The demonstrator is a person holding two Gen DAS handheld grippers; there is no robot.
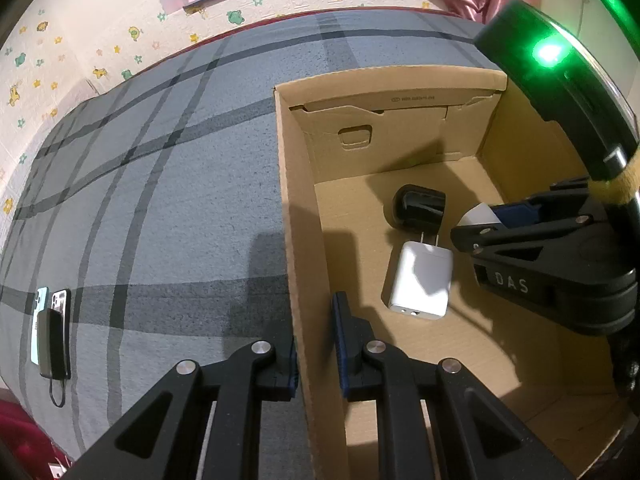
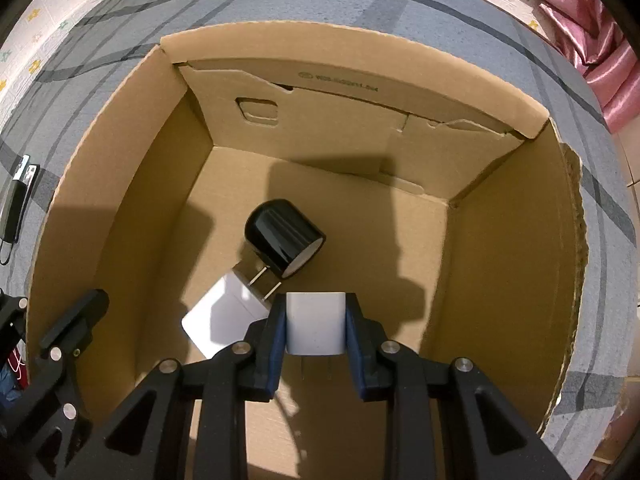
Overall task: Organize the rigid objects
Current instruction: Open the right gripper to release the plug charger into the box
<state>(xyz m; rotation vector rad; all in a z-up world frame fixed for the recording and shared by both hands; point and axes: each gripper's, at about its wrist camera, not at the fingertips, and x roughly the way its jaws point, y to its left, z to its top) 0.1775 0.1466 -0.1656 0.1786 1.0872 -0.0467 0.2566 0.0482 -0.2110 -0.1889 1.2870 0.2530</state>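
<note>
My right gripper (image 2: 316, 330) is clamped on a small white charger block (image 2: 316, 326), holding it inside the cardboard box (image 2: 500, 280), above the floor near the box's near side. Just beyond it on the box floor lies a white plug adapter (image 2: 224, 316), its two prongs pointing toward a black cylindrical object (image 2: 282, 240) that lies on its side near the middle of the floor; prongs and cylinder look to be touching or nearly so. My left gripper (image 1: 316, 344) is pinched on the box's left wall, one finger outside and one inside. The box rests on a grey checked bedspread (image 1: 160, 200). Well off toward the bedspread's left edge lie two phones (image 1: 52, 312) with a dark power bank (image 1: 52, 344) on top
</note>
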